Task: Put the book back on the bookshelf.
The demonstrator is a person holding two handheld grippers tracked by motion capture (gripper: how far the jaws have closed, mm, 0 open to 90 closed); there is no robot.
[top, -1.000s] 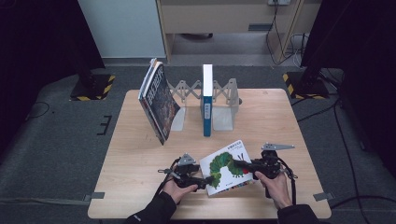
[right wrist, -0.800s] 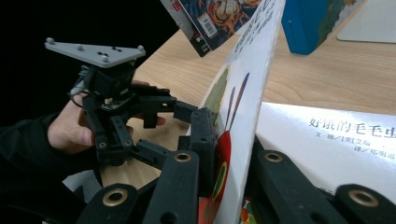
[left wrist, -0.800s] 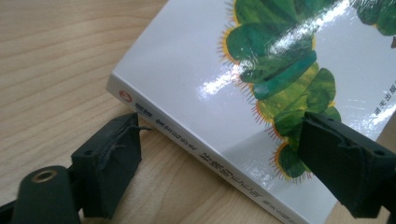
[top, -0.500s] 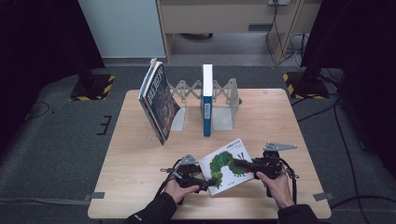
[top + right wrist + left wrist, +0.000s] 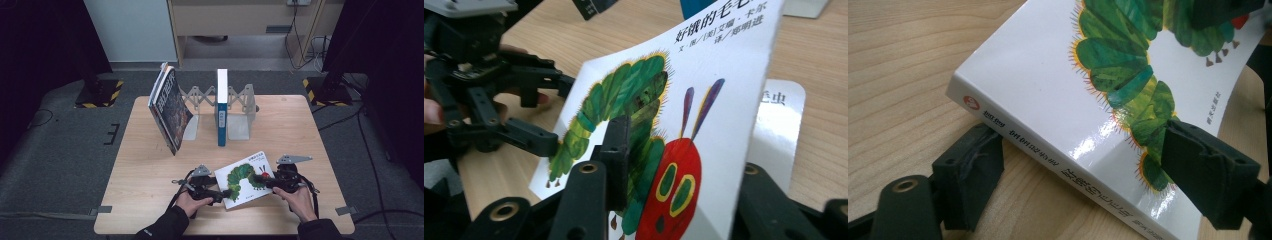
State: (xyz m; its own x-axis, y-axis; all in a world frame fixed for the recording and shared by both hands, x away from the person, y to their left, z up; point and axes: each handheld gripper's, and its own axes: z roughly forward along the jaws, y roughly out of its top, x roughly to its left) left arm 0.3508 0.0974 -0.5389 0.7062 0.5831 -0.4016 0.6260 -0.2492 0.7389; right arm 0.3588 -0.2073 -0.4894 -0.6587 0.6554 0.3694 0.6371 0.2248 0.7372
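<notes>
A white picture book (image 5: 245, 177) with a green caterpillar on its cover lies near the table's front edge. My left gripper (image 5: 222, 192) is at its spine corner. In the left gripper view the jaws (image 5: 1083, 175) have just closed a little, one pad under the spine (image 5: 1048, 150) and one on the cover, so they clamp the book. My right gripper (image 5: 260, 178) is at the book's right edge. In the right gripper view the front cover (image 5: 724, 65) stands lifted off a white page (image 5: 779, 115) between the jaws (image 5: 674, 165), which have just eased open slightly.
A blue book (image 5: 221, 107) stands upright in a grey accordion rack (image 5: 240, 100) at the back of the wooden table (image 5: 150, 200). A dark book (image 5: 170, 112) leans against the rack's left end. Black stands with striped bases flank the table.
</notes>
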